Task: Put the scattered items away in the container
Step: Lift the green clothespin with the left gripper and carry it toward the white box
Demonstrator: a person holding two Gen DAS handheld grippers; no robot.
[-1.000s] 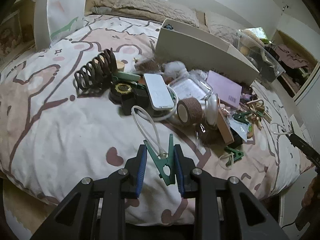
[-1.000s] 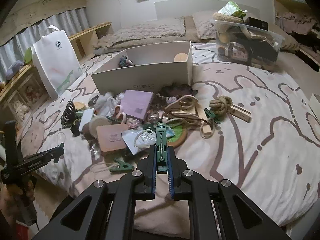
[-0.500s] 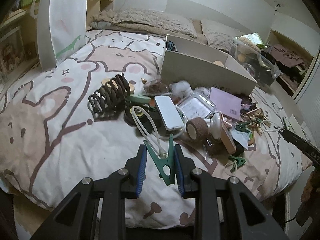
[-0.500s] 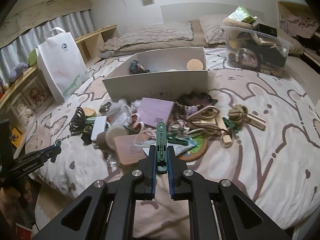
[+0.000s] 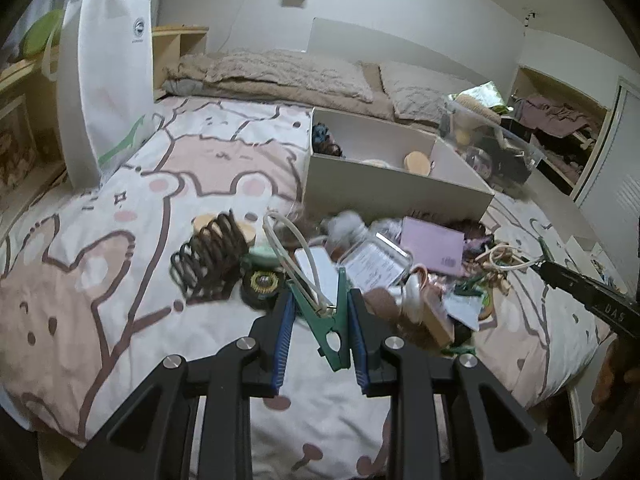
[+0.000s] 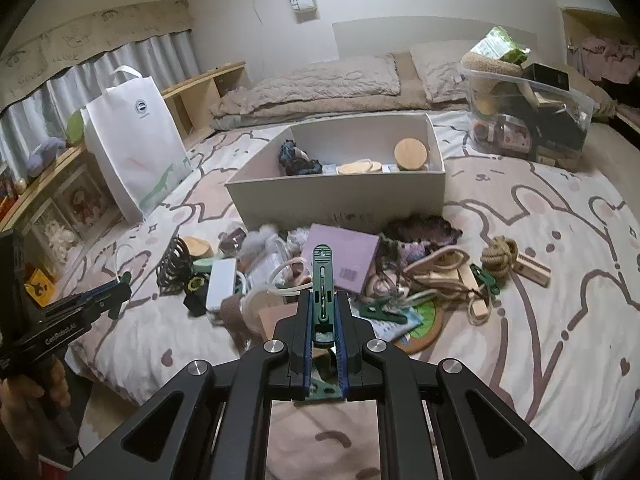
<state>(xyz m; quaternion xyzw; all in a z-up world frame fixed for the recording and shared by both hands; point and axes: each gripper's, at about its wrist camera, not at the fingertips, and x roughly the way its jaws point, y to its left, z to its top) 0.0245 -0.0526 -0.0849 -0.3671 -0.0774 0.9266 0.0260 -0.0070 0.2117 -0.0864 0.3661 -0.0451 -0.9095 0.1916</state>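
My left gripper (image 5: 320, 312) is shut on a green clothespin (image 5: 326, 326) with a cream loop (image 5: 288, 252) hanging from it, held above the bed's near edge. My right gripper (image 6: 322, 320) is shut on another green clothespin (image 6: 322, 280), also lifted. The open white box (image 5: 384, 192) stands behind the pile; in the right wrist view the box (image 6: 340, 200) holds a dark scrunchie and wooden lids. Scattered items lie before it: purple card (image 6: 344, 260), white power bank (image 6: 221, 284), dark claw clip (image 5: 212, 256), rope knot (image 6: 498, 254).
A white paper bag (image 5: 106, 76) stands at the left of the bed. A clear plastic bin (image 6: 524, 120) full of things sits at the back right. Pillows lie along the headboard. Another green clothespin (image 6: 378, 308) lies in the pile.
Both grippers have risen and tilted up with their clothespins still gripped, so the white box's inside and more of the room now show. The pile has not moved.
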